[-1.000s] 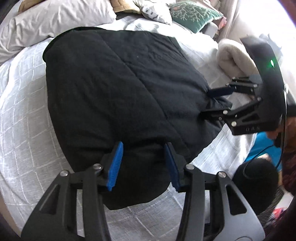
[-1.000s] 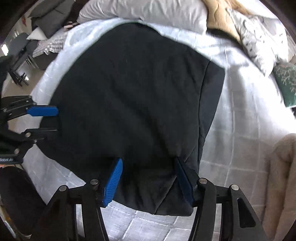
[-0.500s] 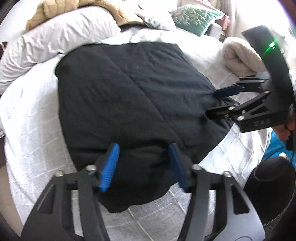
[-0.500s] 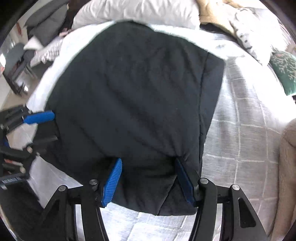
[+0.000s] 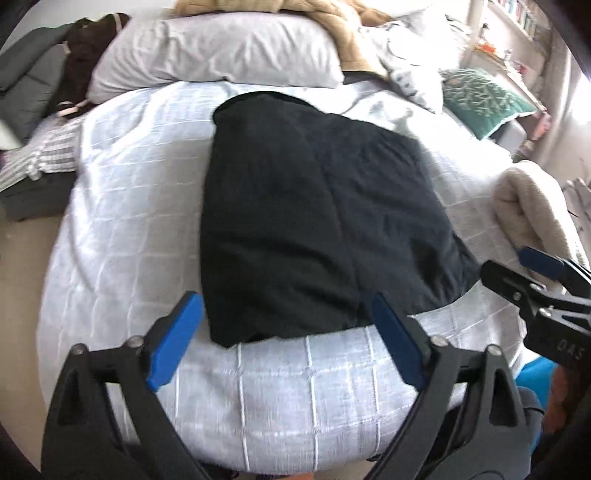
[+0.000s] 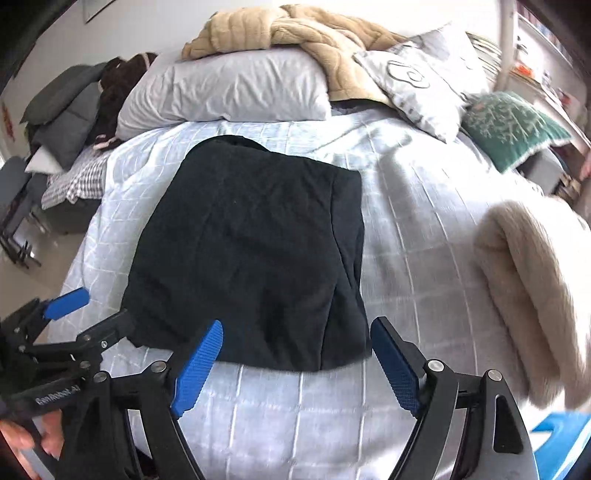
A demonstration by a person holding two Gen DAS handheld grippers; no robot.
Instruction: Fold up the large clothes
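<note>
My view takes in the wide bed with its pale blue-grey quilted cover crossed by white grid lines point(image 5: 303, 373), which carries everything. Across its head edge lies a long light grey pillow point(image 5: 221, 55), with a tan fluffy blanket point(image 6: 295, 33) heaped on top of it and a grey-and-white patterned cushion point(image 6: 424, 81) leaning beside it. In the far right corner sits a green cushion with a pale branch print point(image 6: 513, 125).

The large black quilted garment point(image 5: 317, 218), folded into a rough rectangle, lies flat in the middle of the bed, its near edge close to the foot edge and its far edge short of the pillow. A seam runs lengthwise down it.

At the right edge of the bed rests a cream fleecy folded blanket point(image 6: 524, 295). Off the left edge sit a checked grey-and-white cloth point(image 6: 77, 181) and a pile of dark grey clothes point(image 6: 66, 107).

My left gripper point(image 5: 291, 343) hangs over the foot edge with its 2 blue pads spread wide, holding nothing; the garment's near left corner lies between and beyond them. My right gripper point(image 6: 295, 365) is equally wide apart and holds nothing, its pads flanking the garment's near right corner without gripping it.
</note>
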